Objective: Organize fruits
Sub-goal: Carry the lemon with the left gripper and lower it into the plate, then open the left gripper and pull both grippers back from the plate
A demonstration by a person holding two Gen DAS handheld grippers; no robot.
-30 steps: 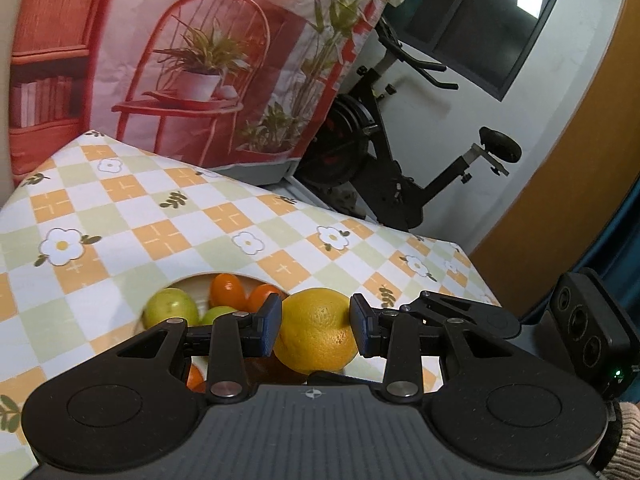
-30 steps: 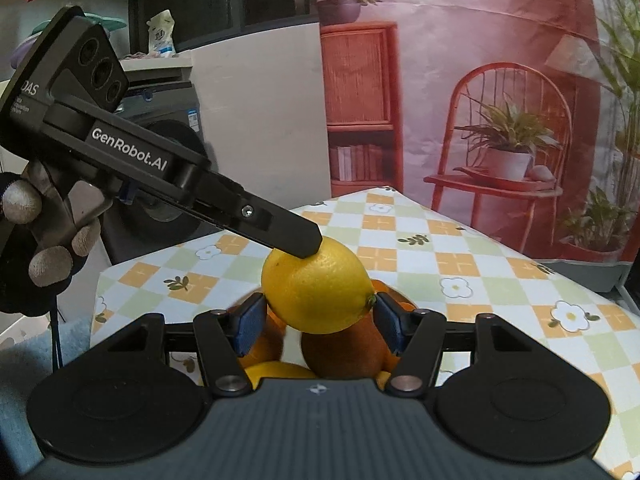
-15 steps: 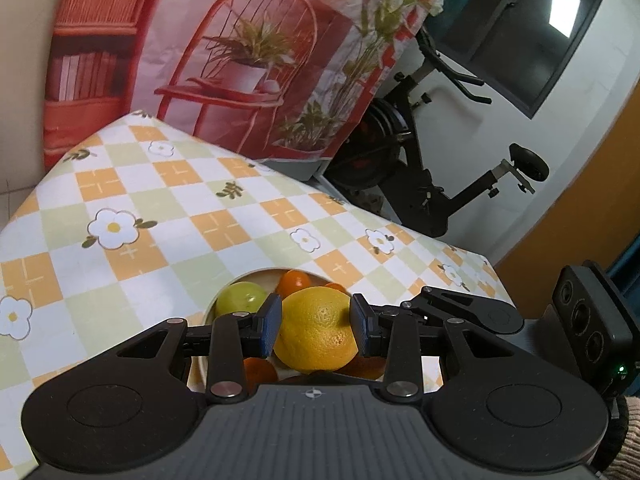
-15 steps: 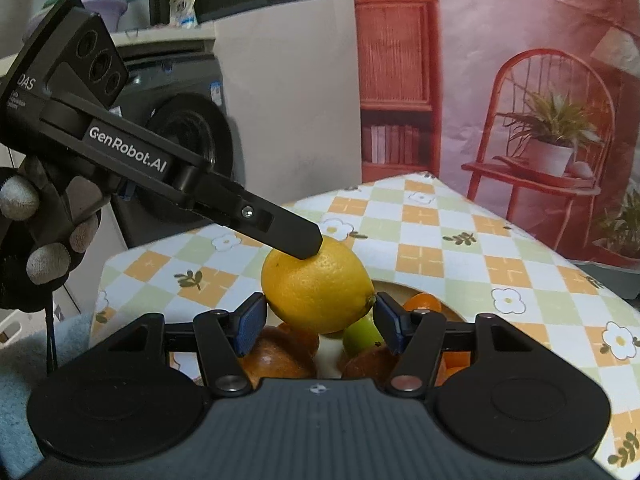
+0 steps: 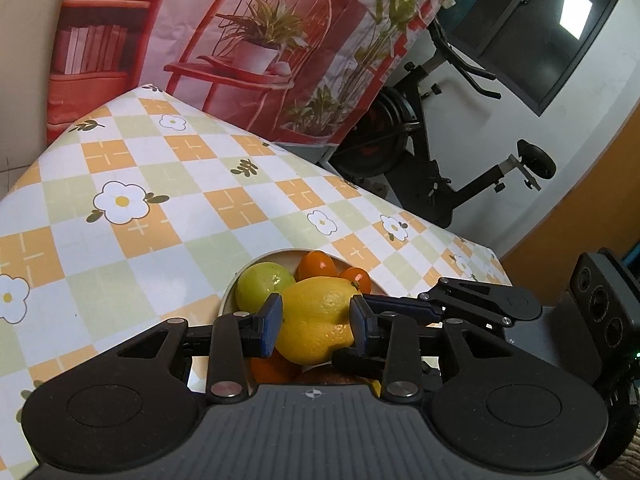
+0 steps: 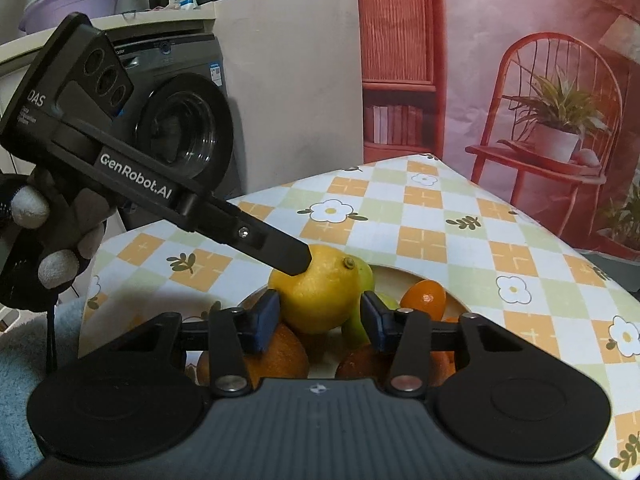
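Two black hand-held grippers meet at one yellow lemon (image 5: 316, 320) above a pale round bowl (image 5: 280, 255) of fruit. The left gripper (image 5: 316, 322) clasps the lemon, its blue pads (image 5: 272, 326) pressing on both sides of the fruit. In the right wrist view the same lemon (image 6: 320, 288) sits between the fingers of the right gripper (image 6: 320, 316), whose jaws are closing; the left pad (image 6: 266, 316) is at the skin, while a sliver of gap shows at the right pad, so the grip is not yet firm. A finger of the left gripper rests on the lemon's top from the left (its body carries white lettering), held by a gloved hand (image 6: 44, 240) at the left edge.

The lemon hangs just over the other fruit in the bowl: a green round fruit (image 5: 264, 284) on the left, two small orange fruits (image 5: 318, 266) at the far side, and larger orange fruits (image 6: 276, 354) near and beneath. The bowl stands on a tablecloth checked in orange, green and white with daisies (image 5: 120, 200). Far beyond the table stand a black exercise bike (image 5: 432, 152) and a grey front-loading washing machine (image 6: 180, 124).
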